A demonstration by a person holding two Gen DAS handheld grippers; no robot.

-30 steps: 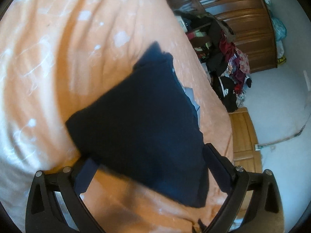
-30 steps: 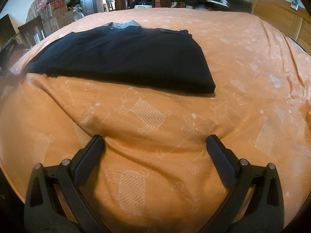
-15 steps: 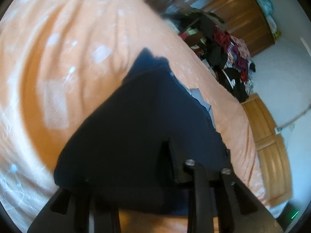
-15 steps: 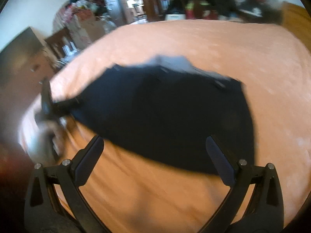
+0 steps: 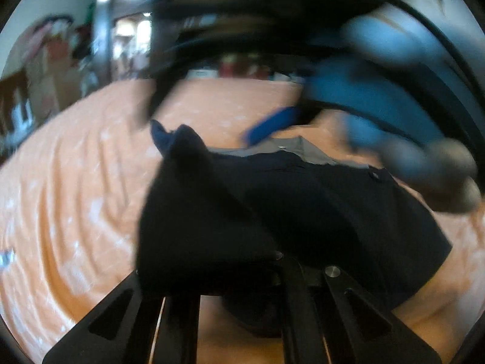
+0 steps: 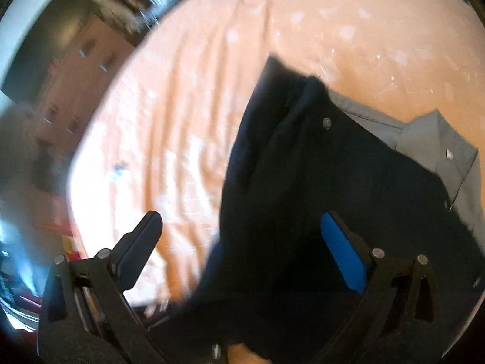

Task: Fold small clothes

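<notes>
The orange bedspread fills both views, and on it lies the dark navy garment with its grey collar at the far edge. A second ago we saw that garment flat and rectangular, both grippers held off it. Now our left gripper is clamped on its near edge, and that side rises in a loose peak above the bed — the fold has begun, in our judgement, with the lifted edge ready to be carried across.

The left wrist view shows what the right cannot: the raised flap from behind, and the right gripper's blue pad with a blurred hand hovering beyond the collar. The right wrist view gives us the other side — our right gripper with jaws wide apart, straddling the garment's edge but closed on nothing, and two small buttons on the placket. Both views are smeared by motion, so finer creases escape us.
</notes>
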